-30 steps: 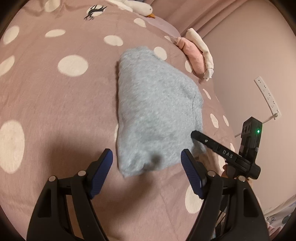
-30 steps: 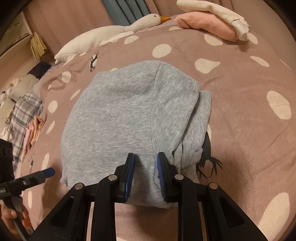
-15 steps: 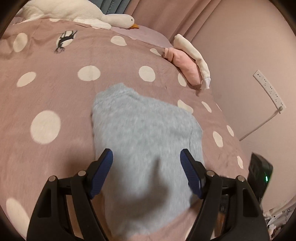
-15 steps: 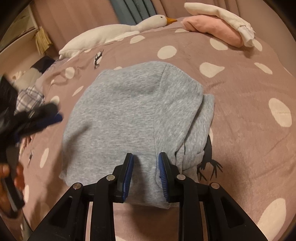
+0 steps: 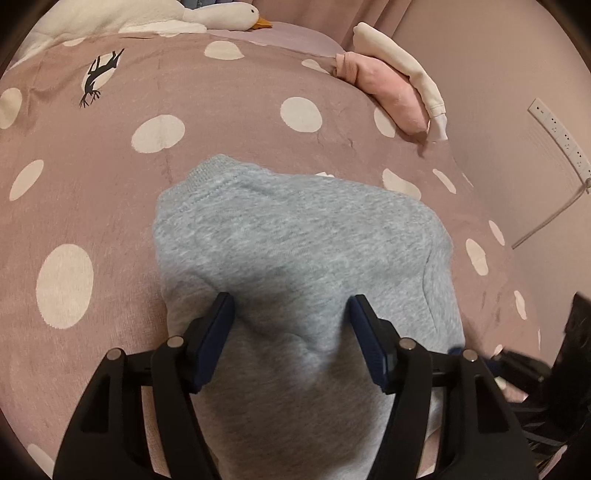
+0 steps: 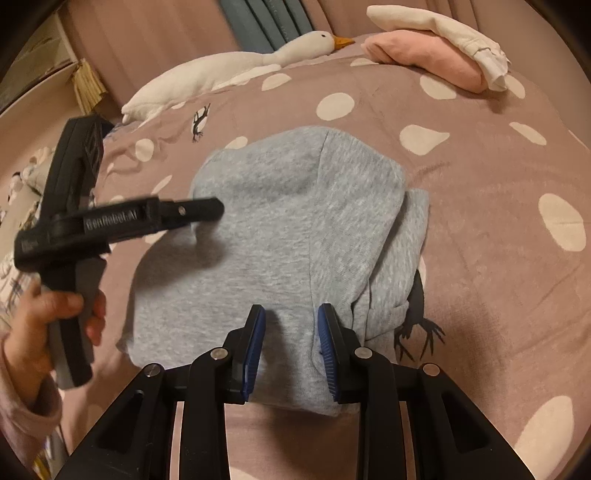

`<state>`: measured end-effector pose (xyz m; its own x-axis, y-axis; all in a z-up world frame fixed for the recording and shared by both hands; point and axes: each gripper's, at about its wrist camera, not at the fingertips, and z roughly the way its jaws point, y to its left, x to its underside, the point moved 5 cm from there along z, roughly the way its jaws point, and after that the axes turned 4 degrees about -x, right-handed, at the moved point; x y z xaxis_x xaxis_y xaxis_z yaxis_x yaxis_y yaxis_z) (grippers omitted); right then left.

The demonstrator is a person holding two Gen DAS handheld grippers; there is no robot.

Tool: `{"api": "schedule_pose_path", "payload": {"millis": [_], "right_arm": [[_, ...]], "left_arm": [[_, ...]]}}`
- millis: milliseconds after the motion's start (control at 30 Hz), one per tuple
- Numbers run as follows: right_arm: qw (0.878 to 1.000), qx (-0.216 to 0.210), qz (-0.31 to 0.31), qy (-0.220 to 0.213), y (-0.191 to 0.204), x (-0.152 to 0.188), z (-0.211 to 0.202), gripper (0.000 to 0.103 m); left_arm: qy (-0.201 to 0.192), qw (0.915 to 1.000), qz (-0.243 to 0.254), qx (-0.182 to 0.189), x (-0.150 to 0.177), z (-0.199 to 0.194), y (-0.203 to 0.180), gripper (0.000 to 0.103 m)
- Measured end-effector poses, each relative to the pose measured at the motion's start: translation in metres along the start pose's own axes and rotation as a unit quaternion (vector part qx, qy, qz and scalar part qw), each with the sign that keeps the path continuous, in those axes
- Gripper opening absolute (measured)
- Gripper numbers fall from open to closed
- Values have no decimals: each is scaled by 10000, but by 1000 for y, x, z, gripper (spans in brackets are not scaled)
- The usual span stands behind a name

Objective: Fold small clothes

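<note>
A grey folded garment (image 5: 295, 240) (image 6: 277, 221) lies on the pink polka-dot bedspread (image 5: 110, 184). My left gripper (image 5: 291, 314) hovers low over its near part, its jaws closing, with a soft hump of grey cloth between the blue pads but not pinched. In the right wrist view a hand holds the left gripper (image 6: 207, 212), which reaches over the garment's left side. My right gripper (image 6: 291, 325) sits at the garment's near edge, its jaws opening a little, with flat cloth showing in the narrow gap. The dark, blurred body of the right gripper shows at the left wrist view's lower right edge.
A folded pink and white clothes stack (image 5: 391, 92) (image 6: 424, 55) rests at the far right of the bed. A white goose plush (image 5: 147, 14) (image 6: 221, 70) lies along the far edge. A power strip (image 5: 557, 136) hangs on the wall to the right. More clothes (image 6: 22, 184) lie off to the left.
The left gripper swept in from beside the garment's edge to above its middle, and its jaws narrowed. The right gripper stayed put while its jaws parted slightly.
</note>
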<state>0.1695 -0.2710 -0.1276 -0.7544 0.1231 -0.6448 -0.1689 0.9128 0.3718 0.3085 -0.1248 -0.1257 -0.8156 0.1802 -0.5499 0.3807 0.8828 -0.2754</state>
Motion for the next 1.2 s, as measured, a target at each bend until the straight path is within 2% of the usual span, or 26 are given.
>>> {"api": "schedule_pose_path", "payload": {"millis": [67,267,367,433,500,600,767,900,1067,1200], "right_arm": [[9996,-54,-30,-264,4,-13,-11,36],[9987,35,88,-494,5,-61,5,36],[9986,2,247,-477,0,-83,28,36],[9990,162,255,-328,-3,-86,44,36],[9987,413,296,-58,-10,-84,61,36],[9974,509,448,250,-23,-79,77,36],[9967,500,541,340,-25,-77,69,36],[9985,401,362,52,-18,-72,42,36],[9982,490,-305,-149,-2,-52,14,36],[9957,625,-586,-343,8,-35,-2,36]], "left_arm": [[0,9999,-59,102,0,-1,3,64],[-12,10000,43,64,2,0,0,66],[-4,9999,113,55,2,1,-1,66],[17,9999,121,73,2,2,-1,66],[55,9998,160,66,1,4,-2,66],[98,9995,302,-44,2,7,-7,66],[64,9995,307,-90,3,7,-6,68],[-123,9998,137,-16,8,-9,-5,69],[-736,9971,-64,192,33,-48,-6,69],[-895,9959,-82,33,61,-62,-5,68]]}}
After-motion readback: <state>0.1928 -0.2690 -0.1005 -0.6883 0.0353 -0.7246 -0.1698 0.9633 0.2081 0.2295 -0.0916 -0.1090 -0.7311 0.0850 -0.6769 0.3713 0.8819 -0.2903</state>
